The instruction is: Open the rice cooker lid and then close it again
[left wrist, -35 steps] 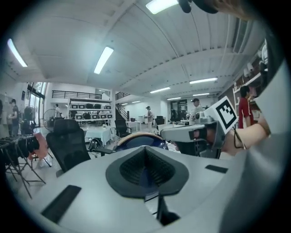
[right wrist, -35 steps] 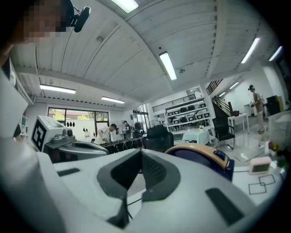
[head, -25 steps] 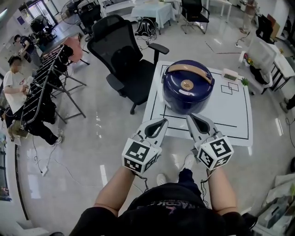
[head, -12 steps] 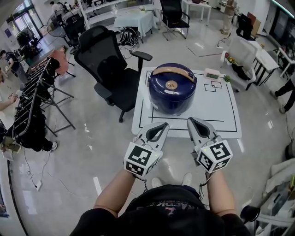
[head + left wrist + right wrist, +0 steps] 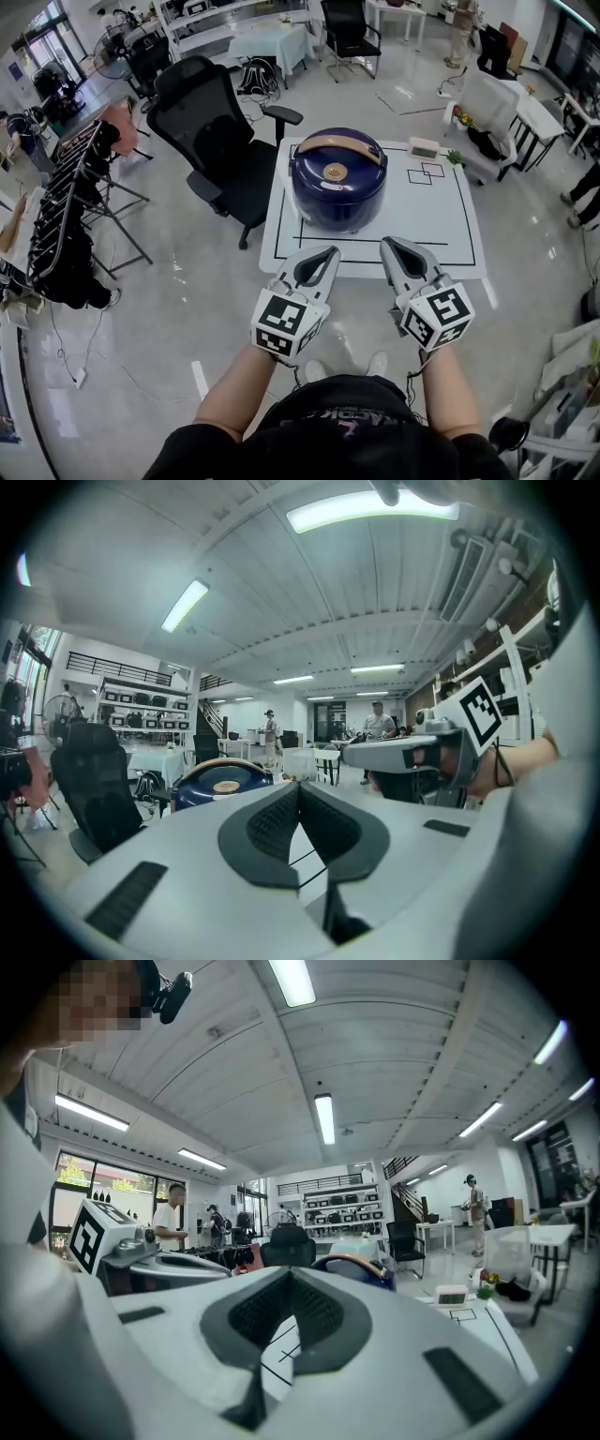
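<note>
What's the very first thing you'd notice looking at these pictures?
The big round dark-blue rice cooker with a tan handle, lid closed, sitting on the white table with black lines. Next, the left gripper and right gripper, grey with black-and-white marker cubes, held shut and empty just short of the table's near edge.

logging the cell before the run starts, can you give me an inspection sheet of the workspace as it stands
surface: white table with black line markings
job's things: dark blue rice cooker on the table, lid down, tan handle across the top
clutter: small white digital display and small green plant near the table's far right corner
grippers: left tool and right tool both shut, empty, short of the cooker
cables: loose cable on the floor at left
surroundings: black office chair beside the table, metal rack at left
</note>
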